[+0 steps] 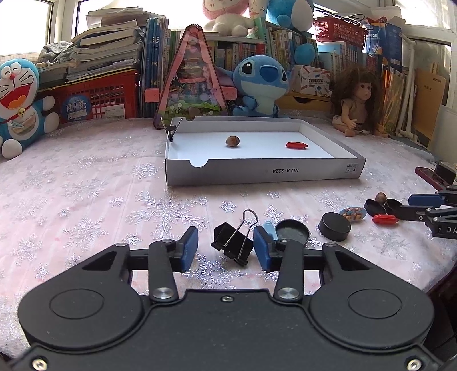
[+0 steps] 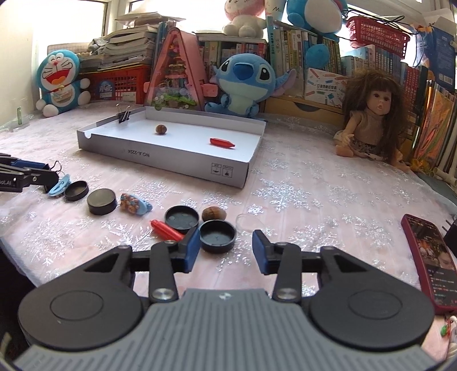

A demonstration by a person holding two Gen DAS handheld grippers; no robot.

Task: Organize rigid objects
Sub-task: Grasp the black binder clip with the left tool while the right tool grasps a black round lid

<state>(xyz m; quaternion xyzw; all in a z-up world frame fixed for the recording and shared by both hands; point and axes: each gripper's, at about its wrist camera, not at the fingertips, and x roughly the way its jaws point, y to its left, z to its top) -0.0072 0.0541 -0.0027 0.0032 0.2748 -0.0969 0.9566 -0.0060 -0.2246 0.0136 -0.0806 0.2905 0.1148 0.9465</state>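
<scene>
On box [image 1: 257, 171] front: "NO.A-2224" | L fingers [image 1: 188, 248] apart round binder clip [image 1: 232, 242], no grip | R fingers [image 2: 191, 251] apart, empty

Bright daylight from rear windows [image 1: 25, 25], blown-out glare, fisheye warp at edges.

Both wrist cameras sit low and close over the worktop's [image 1: 85, 185] near edge, looking forward and slightly down toward the bookshelves, left view from the left, sharing the white box lid [image 1: 257, 171] [image 2: 171, 159] midway.
</scene>
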